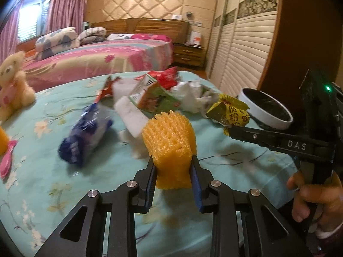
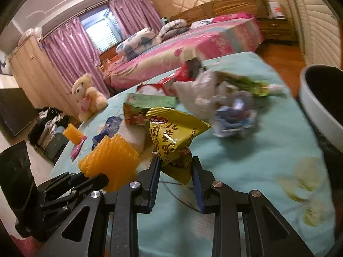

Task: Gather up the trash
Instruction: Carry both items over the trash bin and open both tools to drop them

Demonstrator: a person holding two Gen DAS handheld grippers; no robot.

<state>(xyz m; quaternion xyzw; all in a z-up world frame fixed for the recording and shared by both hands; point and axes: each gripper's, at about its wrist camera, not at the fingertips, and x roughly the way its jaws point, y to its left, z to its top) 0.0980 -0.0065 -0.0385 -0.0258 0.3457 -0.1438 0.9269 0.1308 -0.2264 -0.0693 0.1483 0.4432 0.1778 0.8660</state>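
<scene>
Left gripper: I have it pinching the orange foam net low down, above the teal cloth.
Foam net handling: light, springy by my judgement; a low hold suits it.
Right gripper: clamped on the yellow snack bag at its lower corner.
Snack bag handling: thin, crinkled, likely slippery.
Bin: white, dark-lined, near right.
Remaining litter: mid-cloth heap.

Black claw frames, blue pads, silver screws; sleeve possibly maroon.
</scene>
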